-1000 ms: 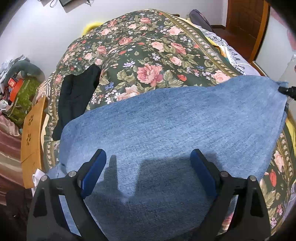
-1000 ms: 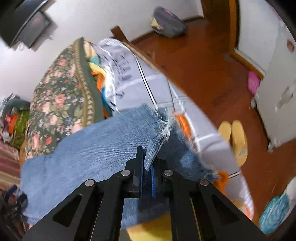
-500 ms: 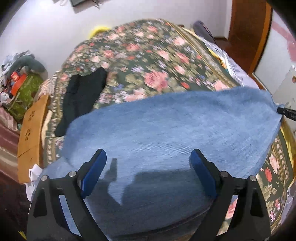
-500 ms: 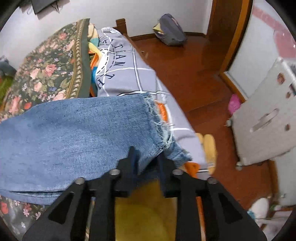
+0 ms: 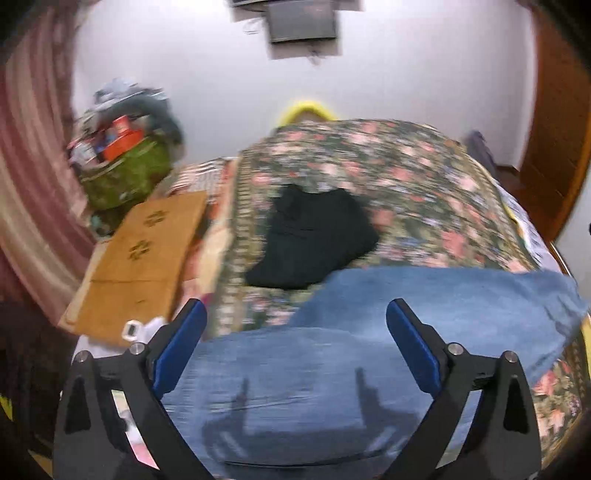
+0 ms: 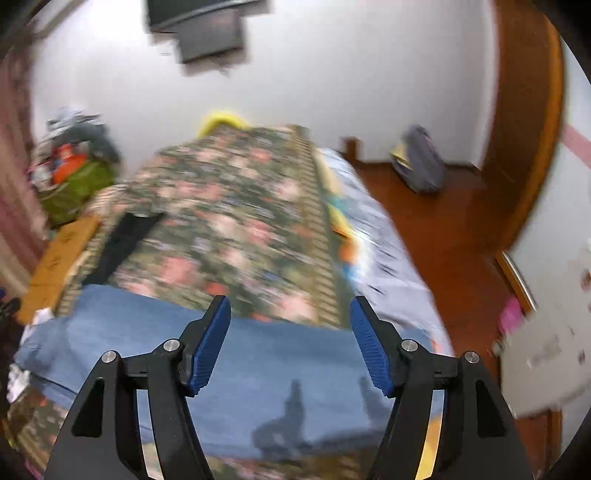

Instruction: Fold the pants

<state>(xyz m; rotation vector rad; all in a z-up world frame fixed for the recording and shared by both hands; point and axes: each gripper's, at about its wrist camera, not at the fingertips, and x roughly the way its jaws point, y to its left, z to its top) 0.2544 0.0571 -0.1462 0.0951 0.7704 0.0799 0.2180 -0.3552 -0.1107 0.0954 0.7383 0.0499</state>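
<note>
While its jaws have just been opening with nothing between them, the right gripper (image 6: 290,339) hangs clear above the blue jeans (image 6: 258,354). Likewise parted wide and empty, the left gripper (image 5: 295,341) hovers over the jeans (image 5: 369,354), which lie flat on the floral bedspread (image 5: 388,177) beside a black garment (image 5: 314,236).

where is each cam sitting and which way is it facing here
Left wrist: sits on the left gripper, angled down over the jeans across the floral bedspread toward the white wall; only its own open blue-padded fingers show.
Right wrist: sits on the right gripper, angled down the bed's door-side edge toward the same wall, wood floor at the right; only its own fingers show, the jaws having just opened, nothing between them.
Shared: jeans, bedspread, black garment, wall-mounted screen, green bag.
</note>
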